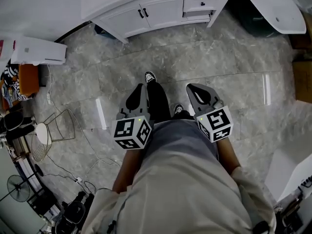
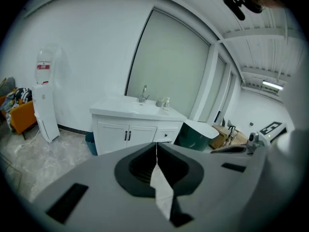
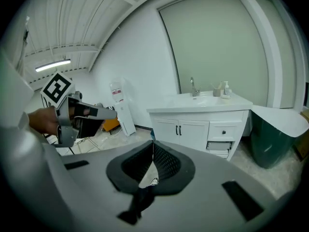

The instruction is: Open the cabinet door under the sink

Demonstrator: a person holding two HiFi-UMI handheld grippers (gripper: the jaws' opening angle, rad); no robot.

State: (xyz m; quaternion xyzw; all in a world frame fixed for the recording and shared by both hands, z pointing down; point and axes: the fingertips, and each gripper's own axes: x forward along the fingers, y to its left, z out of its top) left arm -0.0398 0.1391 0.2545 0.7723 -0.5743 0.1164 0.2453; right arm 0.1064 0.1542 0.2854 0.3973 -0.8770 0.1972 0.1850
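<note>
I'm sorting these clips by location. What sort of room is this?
Likely a studio or lab mock-up, not a home bathroom: a white sink cabinet with a faucet stands near a water dispenser, with loose cables and a fan on the tiled floor.

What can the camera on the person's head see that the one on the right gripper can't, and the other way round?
Only the head view shows the person's shoe on the tiled floor and the floor fan. Only the right gripper view shows the faucet, the bottles beside it and the ceiling light. Both show the white cabinet with its two doors shut, the left gripper, and the right gripper, jaws together and holding nothing.
</note>
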